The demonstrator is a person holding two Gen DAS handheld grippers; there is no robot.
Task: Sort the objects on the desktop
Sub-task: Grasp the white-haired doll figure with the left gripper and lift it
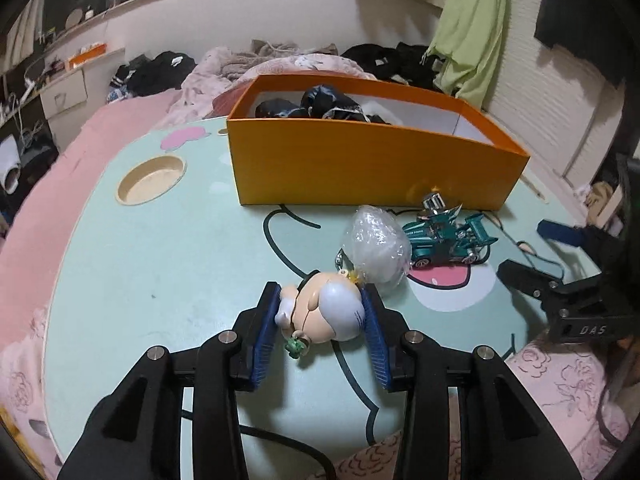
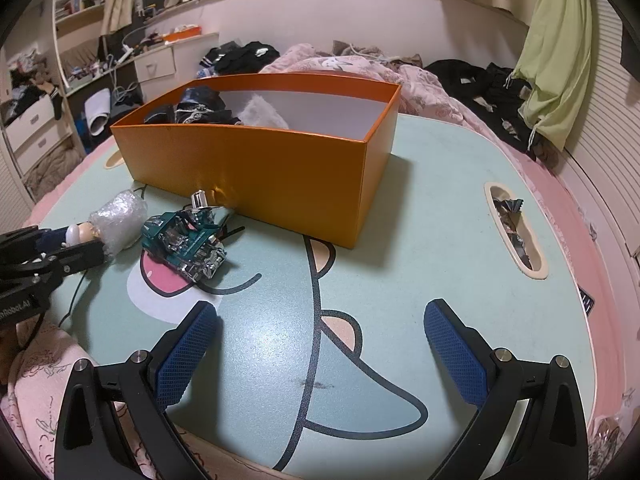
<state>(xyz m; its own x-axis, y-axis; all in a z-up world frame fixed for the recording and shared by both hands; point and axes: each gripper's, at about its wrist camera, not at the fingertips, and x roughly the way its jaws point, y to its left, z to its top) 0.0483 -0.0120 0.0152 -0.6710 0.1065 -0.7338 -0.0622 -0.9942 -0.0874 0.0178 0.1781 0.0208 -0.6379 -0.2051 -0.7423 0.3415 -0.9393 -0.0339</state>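
Table (image 1: 160, 248): pale green top with a cartoon print, filling the middle and lower part of both views.
Orange box (image 1: 360, 168): open-topped, upper centre of the left wrist view and upper left-centre of the right wrist view; dark bundled items already lie inside at its left end.
Right gripper (image 2: 320, 344): bottom of its own view, blue pads spread wide apart over bare table, nothing between them.
Left gripper (image 1: 322, 328): lower centre of its own view, its pads drawn in against both sides of the figurine, clamped on it.
Toy car (image 1: 444, 240): teal and chrome, right of centre, just in front of the box wall, untouched.
Wrapped bundle (image 1: 376, 248): clear plastic wrap, just above the figurine and touching it or nearly so, beside the car.
Figurine (image 1: 320, 316): small pale doll lying on the table, lower centre of the left view.
Step in hand: by my reading, the grasp on the figurine is made and the lift not yet begun.
Next move: probably raise it clear of the bundle, carry it up-frame over the near box wall, then release inside.
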